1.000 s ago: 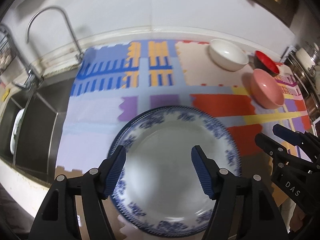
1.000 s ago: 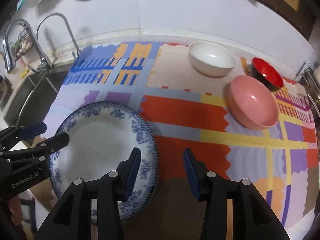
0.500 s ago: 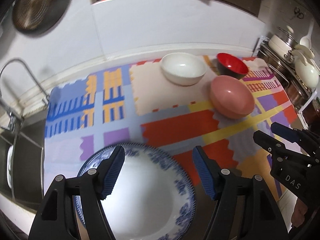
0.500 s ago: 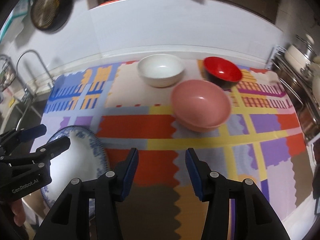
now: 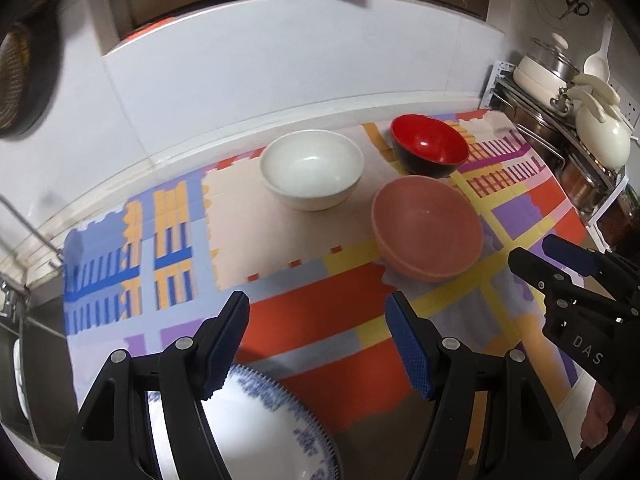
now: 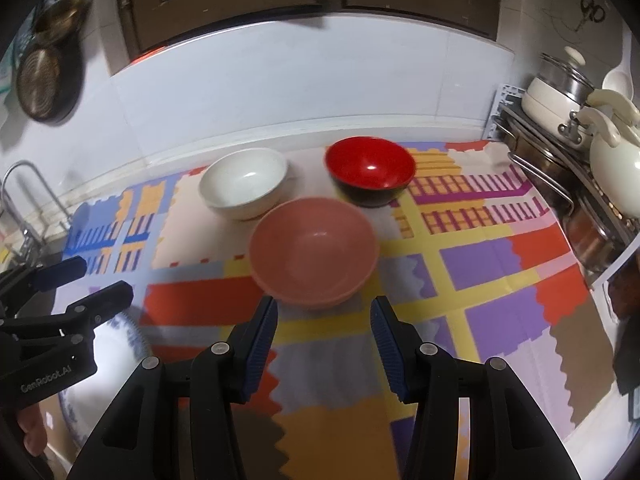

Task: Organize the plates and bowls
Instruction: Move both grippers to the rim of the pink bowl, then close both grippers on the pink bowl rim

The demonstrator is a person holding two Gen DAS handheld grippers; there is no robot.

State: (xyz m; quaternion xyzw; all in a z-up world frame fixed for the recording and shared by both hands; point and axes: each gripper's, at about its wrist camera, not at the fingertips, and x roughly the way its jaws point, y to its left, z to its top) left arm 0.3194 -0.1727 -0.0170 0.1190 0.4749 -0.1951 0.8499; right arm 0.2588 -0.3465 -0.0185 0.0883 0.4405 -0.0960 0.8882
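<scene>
Three bowls are seen loose on the patterned mat (image 6: pixel 472 280) covering the surface: the pink bowl (image 6: pixel 314 250) nearest, the white bowl (image 6: pixel 244 188) behind it to the left, the red bowl (image 6: pixel 370 170) behind to the right. None is stacked; each is apart from the others, though close. The blue-rimmed plate (image 5: pixel 256 432) is lying flat at the near left corner, by the sink.

The right gripper (image 6: pixel 324 340) is held just short of the pink bowl, fingers parted and nothing between them. The left gripper (image 5: pixel 316 344) is poised over the mat, its fingers spread wide and empty, the plate's edge showing under the left one.

Progress looks early to middling: the plate seems placed, but the bowls are yet to be gathered or nested. The pink bowl is judged the likely next pick.
</scene>
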